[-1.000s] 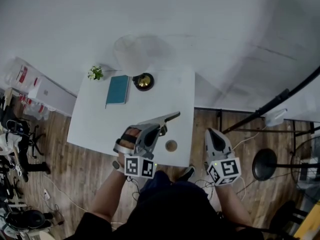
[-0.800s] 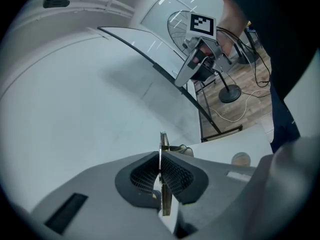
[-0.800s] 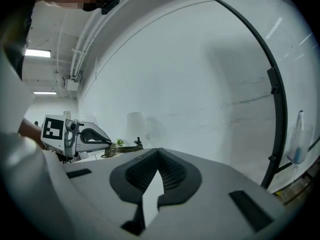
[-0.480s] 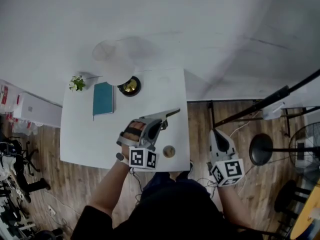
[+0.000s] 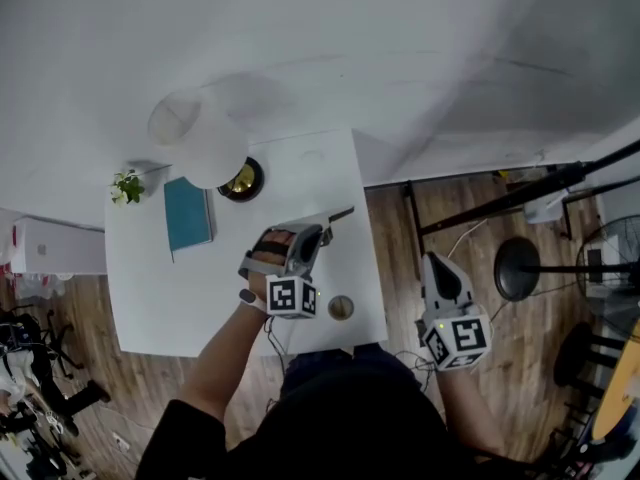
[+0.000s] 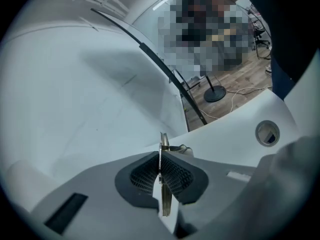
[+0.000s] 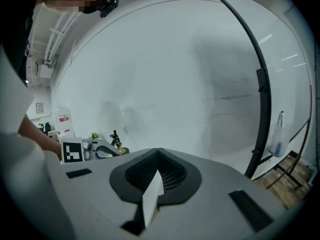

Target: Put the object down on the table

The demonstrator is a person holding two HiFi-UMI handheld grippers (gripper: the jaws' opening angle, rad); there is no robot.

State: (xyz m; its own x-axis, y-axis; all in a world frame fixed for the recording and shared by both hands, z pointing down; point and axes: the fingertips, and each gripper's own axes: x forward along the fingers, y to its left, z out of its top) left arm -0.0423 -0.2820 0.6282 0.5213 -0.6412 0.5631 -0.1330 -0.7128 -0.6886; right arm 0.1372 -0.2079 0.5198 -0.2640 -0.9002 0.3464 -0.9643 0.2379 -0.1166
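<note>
A thin flat grey metal piece [image 5: 335,216] sticks out to the right over the white table [image 5: 150,298]. My left gripper [image 5: 318,236] is shut on it. In the left gripper view the piece [image 6: 162,143] shows edge-on, pinched between the dark ribbed pads [image 6: 176,173] of the left gripper [image 6: 161,154]. My right gripper [image 5: 432,260] hangs off the table's right side, above the wooden floor. Its jaws meet in the right gripper view, where the right gripper [image 7: 158,156] holds nothing.
At the table's far side stand a lamp with a white shade [image 5: 195,133] and gold base [image 5: 243,178], a teal book [image 5: 187,213] and a small plant [image 5: 127,185]. A round disc [image 5: 341,308] lies near the front edge. A black floor stand [image 5: 520,268] is at the right.
My left gripper has carried the metal piece further in over the table and lower. The right gripper has shifted only slightly beside the table's right edge.
</note>
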